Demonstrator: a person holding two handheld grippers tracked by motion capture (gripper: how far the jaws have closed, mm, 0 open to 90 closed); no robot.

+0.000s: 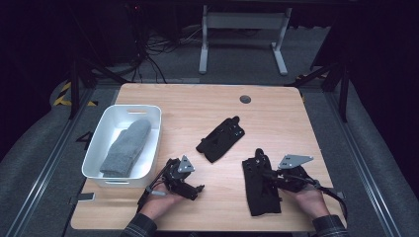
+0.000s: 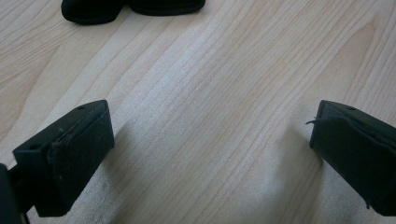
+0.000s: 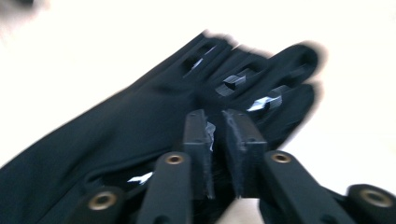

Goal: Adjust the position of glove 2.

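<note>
Light wood table (image 1: 207, 106) carries a black glove (image 1: 259, 190) near its front right corner, long axis front-to-back, directly under the right hand-held gripper (image 3: 217, 135), jaws narrowly parted, nothing clamped; left hand-held gripper (image 1: 190, 190) released.

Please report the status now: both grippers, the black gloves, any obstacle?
Left gripper open over bare table. Right gripper jaws slightly apart over near black glove, grip unclear. Second black glove lies mid-table, untouched. Nothing blocking.
</note>
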